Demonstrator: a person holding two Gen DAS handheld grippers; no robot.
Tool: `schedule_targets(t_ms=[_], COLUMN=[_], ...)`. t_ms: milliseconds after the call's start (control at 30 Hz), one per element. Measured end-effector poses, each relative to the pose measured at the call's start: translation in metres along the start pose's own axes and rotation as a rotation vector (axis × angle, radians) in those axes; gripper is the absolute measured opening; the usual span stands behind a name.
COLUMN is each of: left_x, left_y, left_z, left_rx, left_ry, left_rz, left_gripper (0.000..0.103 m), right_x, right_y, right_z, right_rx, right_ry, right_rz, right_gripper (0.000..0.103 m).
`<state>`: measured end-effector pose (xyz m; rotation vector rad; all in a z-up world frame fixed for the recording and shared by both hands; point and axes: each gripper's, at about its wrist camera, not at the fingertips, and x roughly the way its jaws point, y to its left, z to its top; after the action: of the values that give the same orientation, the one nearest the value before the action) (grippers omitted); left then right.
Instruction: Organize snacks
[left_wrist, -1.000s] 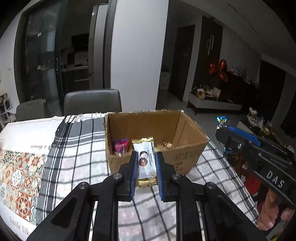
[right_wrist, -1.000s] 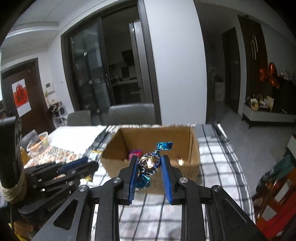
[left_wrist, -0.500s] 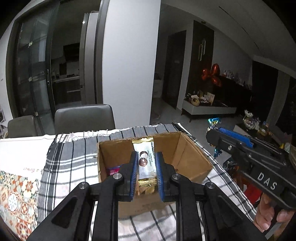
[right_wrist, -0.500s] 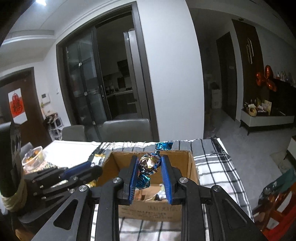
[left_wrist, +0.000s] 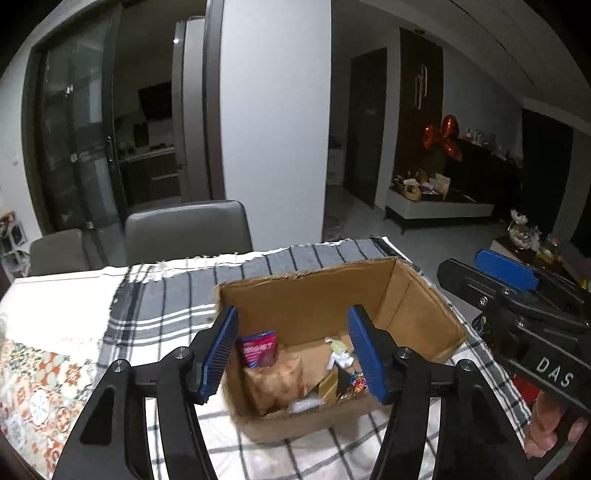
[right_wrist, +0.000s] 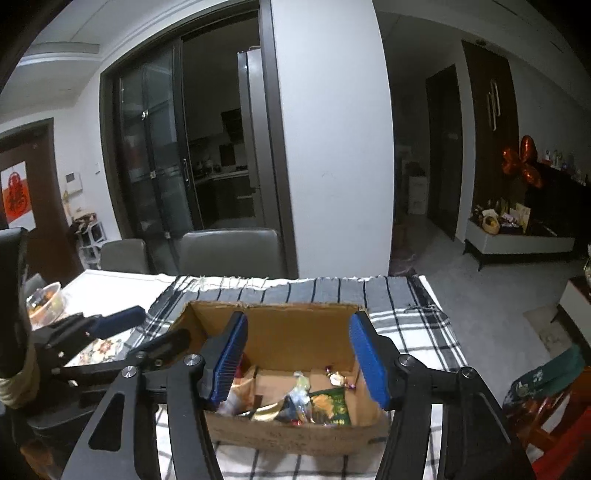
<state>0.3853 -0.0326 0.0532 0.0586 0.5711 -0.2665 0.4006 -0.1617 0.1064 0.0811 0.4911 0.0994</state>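
An open cardboard box (left_wrist: 310, 295) stands on a checked cloth; it also shows in the right wrist view (right_wrist: 295, 325). It holds several snacks: a pink and blue packet (left_wrist: 259, 349), a tan packet (left_wrist: 277, 384), a green packet (right_wrist: 330, 402) and wrapped candies (right_wrist: 336, 376). My left gripper (left_wrist: 293, 354) is open and empty above the box's near left part. My right gripper (right_wrist: 297, 362) is open and empty above the box's near side. Each gripper shows in the other's view, the right one (left_wrist: 506, 273) and the left one (right_wrist: 114, 319).
The checked cloth (left_wrist: 162, 314) lies over a table with a patterned mat (left_wrist: 37, 384) at the left. A clear bowl (right_wrist: 46, 301) of snacks stands at the far left. Two grey chairs (left_wrist: 184, 230) stand behind the table. A low cabinet (right_wrist: 517, 240) is at the far right.
Both grippers have opened over the box. The white and gold bar has left the left gripper and the blue foil candy has left the right gripper.
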Motion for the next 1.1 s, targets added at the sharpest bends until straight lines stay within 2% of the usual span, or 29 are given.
schedule_targets(t_ms=[333, 400, 467, 700, 1100], left_x=[-0.076, -0.094, -0.108, -0.155, -0.210], left_y=[0.000, -0.003, -0.006, -0.019, -0.043], left_z=[-0.025, -0.031, -0.037, -0.067, -0.120], left_rx=[-0.037, -0.032, -0.022, -0.005, 0.031], left_ry=[-0.067, -0.088, -0.100, -0.122, -0.135], left_rz=[0.060, 0.070, 0.081, 0.114, 0.143], left_gripper=[0.082, 0.090, 0.092, 0.103, 0.103], right_x=[-0.062, -0.076, -0.091, -0.139, -0.206], right_y=[0.006, 0.010, 0.015, 0.024, 0.028], right_z=[-0.027, -0.032, -0.037, -0.057, -0.103], right_rx=[0.007, -0.009, -0.021, -0.035, -0.035], right_ry=[-0.024, -0.032, -0.033, -0.041, -0.028], right_rz=[0.002, -0.008, -0.013, -0.009, -0.037], right_gripper=[0.080, 0.080, 0.085, 0.088, 0.088])
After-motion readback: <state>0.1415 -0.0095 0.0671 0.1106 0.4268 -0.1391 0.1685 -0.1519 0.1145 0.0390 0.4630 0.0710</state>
